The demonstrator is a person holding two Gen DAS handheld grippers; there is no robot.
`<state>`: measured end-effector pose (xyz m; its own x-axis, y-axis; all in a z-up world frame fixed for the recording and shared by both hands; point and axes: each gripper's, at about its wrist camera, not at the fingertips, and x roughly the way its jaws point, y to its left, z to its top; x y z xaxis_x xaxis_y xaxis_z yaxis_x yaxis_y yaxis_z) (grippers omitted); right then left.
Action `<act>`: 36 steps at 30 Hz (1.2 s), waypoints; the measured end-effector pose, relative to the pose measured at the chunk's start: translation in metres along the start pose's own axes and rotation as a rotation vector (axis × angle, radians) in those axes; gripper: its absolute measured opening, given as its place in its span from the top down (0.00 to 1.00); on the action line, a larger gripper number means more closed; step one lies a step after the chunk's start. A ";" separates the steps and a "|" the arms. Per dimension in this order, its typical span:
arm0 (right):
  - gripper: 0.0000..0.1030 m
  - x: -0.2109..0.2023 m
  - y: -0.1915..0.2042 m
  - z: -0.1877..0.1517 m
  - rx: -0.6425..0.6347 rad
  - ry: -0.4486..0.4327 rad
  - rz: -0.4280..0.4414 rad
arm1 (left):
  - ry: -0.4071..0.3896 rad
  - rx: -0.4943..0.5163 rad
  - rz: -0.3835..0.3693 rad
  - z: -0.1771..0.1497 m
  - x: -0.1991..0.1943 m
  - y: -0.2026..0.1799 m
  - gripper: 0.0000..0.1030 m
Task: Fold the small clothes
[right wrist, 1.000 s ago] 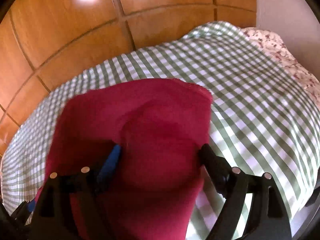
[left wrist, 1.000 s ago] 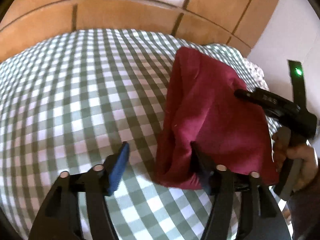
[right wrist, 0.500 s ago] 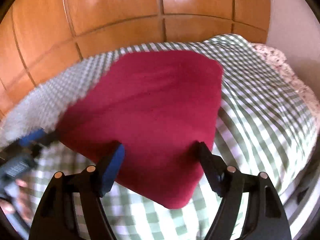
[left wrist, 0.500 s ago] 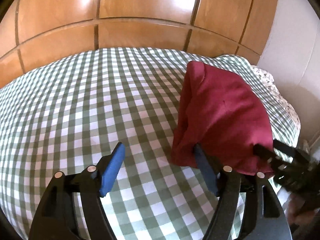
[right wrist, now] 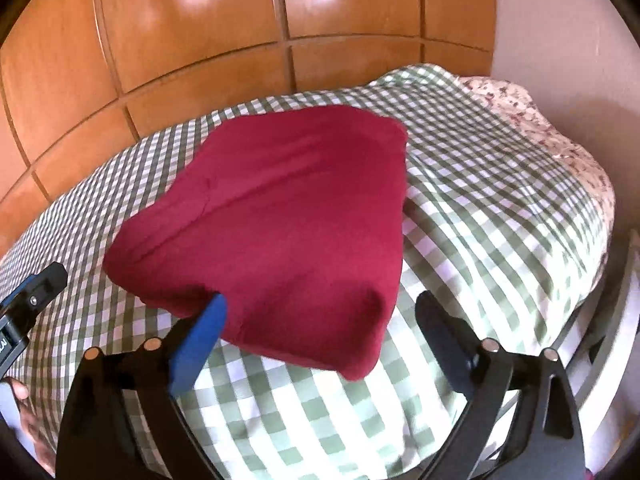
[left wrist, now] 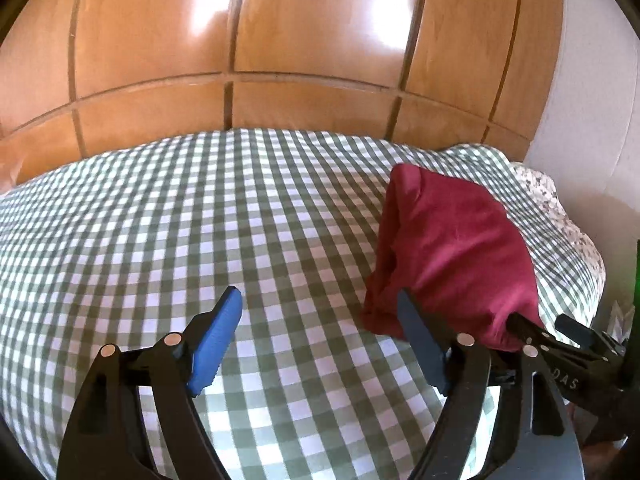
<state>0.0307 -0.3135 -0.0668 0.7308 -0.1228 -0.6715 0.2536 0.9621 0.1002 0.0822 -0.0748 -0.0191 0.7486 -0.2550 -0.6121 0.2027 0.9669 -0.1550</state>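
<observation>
Both grippers stand with their jaws wide apart and nothing between the pads, and both have just been opening further. The dark red garment [right wrist: 280, 216] lies folded into a thick, roughly four-sided packet on the green-and-white checked bedspread [left wrist: 180, 220], toward the side of the bed where the flowered sheet [right wrist: 520, 112] shows, with the wooden wardrobe doors [left wrist: 300, 40] behind.

What matters to me for any coming move is which way that packet lies from each tool. From my right gripper [right wrist: 320, 336] it sits straight ahead: the near edge of the packet falls between the two fingers, the blue pad [right wrist: 200, 344] just beside its near left corner, not pressing on it as far as I can tell. From my left gripper [left wrist: 320, 336] the garment is off to the right; only the right-hand finger overlaps its near corner in the view, and the space between the jaws shows bare check cloth. So the right hand is the nearer and the better lined up (the left would have to swing across first).

In the right view, the packet's long axis seems to run from near right to far left, though the lens may exaggerate that. I judge the fold on this piece done, or nearly.
</observation>
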 end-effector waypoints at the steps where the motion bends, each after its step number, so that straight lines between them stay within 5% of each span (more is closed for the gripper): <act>1: 0.05 -0.004 0.003 -0.001 -0.001 -0.012 -0.009 | -0.007 -0.001 0.007 0.000 -0.002 0.001 0.18; 17: 0.02 -0.035 0.027 -0.015 -0.054 -0.109 -0.112 | -0.063 -0.027 0.095 -0.014 -0.028 0.012 0.09; 36: 0.02 -0.033 0.012 -0.016 0.013 -0.111 -0.111 | -0.084 0.036 0.121 -0.016 -0.038 -0.005 0.04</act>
<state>-0.0005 -0.2941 -0.0555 0.7630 -0.2554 -0.5937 0.3446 0.9379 0.0394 0.0425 -0.0696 -0.0079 0.8187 -0.1375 -0.5575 0.1288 0.9901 -0.0551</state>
